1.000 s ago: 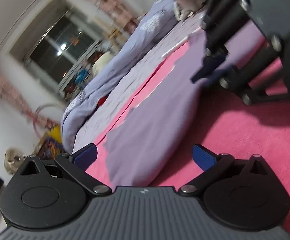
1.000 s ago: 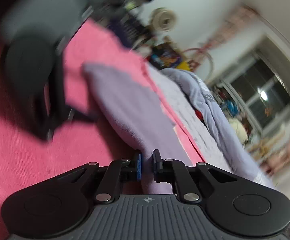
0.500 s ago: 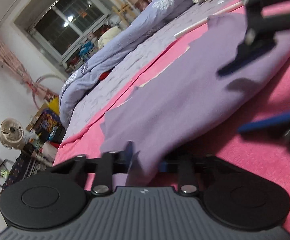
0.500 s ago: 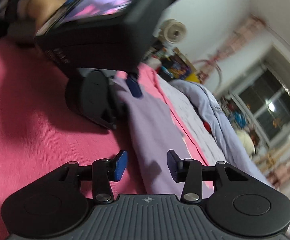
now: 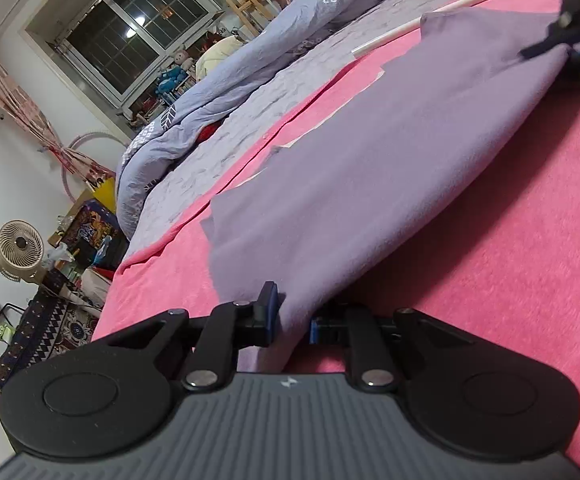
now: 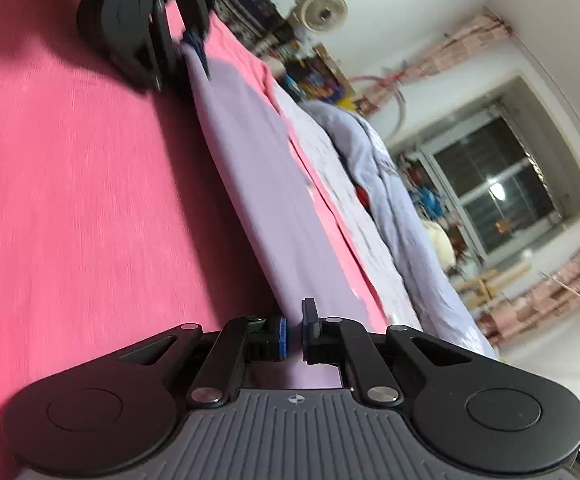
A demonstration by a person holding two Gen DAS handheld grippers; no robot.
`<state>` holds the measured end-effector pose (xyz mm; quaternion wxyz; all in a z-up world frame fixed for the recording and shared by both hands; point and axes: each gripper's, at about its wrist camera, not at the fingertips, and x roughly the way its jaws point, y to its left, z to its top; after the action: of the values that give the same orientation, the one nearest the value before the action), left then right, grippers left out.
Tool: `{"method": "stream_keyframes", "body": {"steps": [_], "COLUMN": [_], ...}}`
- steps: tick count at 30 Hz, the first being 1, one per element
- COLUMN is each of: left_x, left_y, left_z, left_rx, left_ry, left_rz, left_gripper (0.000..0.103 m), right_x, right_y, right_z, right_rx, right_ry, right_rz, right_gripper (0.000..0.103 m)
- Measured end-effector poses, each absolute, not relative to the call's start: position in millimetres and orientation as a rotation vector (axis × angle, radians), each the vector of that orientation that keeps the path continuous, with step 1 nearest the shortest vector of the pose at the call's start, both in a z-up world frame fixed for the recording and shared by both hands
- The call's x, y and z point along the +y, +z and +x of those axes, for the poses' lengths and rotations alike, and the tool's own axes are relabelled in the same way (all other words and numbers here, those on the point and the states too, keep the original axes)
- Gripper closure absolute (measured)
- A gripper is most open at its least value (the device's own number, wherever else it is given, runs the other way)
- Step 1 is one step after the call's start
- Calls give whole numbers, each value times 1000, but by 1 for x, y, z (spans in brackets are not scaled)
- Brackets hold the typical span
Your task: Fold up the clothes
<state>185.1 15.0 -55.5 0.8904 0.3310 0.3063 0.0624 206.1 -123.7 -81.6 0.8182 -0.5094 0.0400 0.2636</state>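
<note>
A purple garment [image 5: 370, 180] lies stretched along a pink blanket [image 5: 510, 240] on the bed. My left gripper [image 5: 293, 316] is shut on the garment's near corner, with cloth pinched between its blue pads. At the far end of the cloth, the right gripper [image 5: 566, 46] grips the other corner. In the right wrist view the garment [image 6: 258, 168] runs from my right gripper [image 6: 295, 328], shut on its edge, up to the left gripper [image 6: 194, 46] at the top. The cloth hangs slightly taut between the two.
A crumpled pale blue quilt [image 5: 218, 92] lies along the bed's far side beyond the pink blanket [image 6: 70, 200]. A wooden stick [image 5: 450, 4] rests past the garment. A fan [image 5: 20, 248], clutter and a dark window [image 5: 138, 28] stand beyond the bed.
My left gripper went from wide open to shut on the garment's corner. The right gripper opened, then shut again on the other end. The two grippers now sit farther apart.
</note>
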Motion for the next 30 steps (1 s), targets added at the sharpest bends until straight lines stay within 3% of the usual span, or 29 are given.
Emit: {"method": "stream_keyframes", "body": {"steps": [5,8,14,16,17,23,30], "left_x": [21,26,26,26,27,45,77], "left_y": [-51,-52,-55,-55,-53,-45,-31], "left_z": [184,183,187,188,187,175,143], "left_rx": [648,658,661,662,663,703,698], "left_ry": [161,188,216,226,225,218,303], "left_rz": [693,715,716,714,708,661,597], "left_gripper": [79,79,80,80,80,83,76], "right_x": [-140,-135,-153,-152,-150,-160,-193], "right_y": [-87,-91,-89,-92,-94,-78,-81], "right_z": [204,201,211,221,226,209,215], "right_rx": [58,13,127,163,177,100,313], "right_ry": [529,507,490,466,450,409,477], "right_rz": [-1107,-1183,-1164,-1153,-1154,-1103,-948], "right_gripper": [82,68,67,78,97,97,96]}}
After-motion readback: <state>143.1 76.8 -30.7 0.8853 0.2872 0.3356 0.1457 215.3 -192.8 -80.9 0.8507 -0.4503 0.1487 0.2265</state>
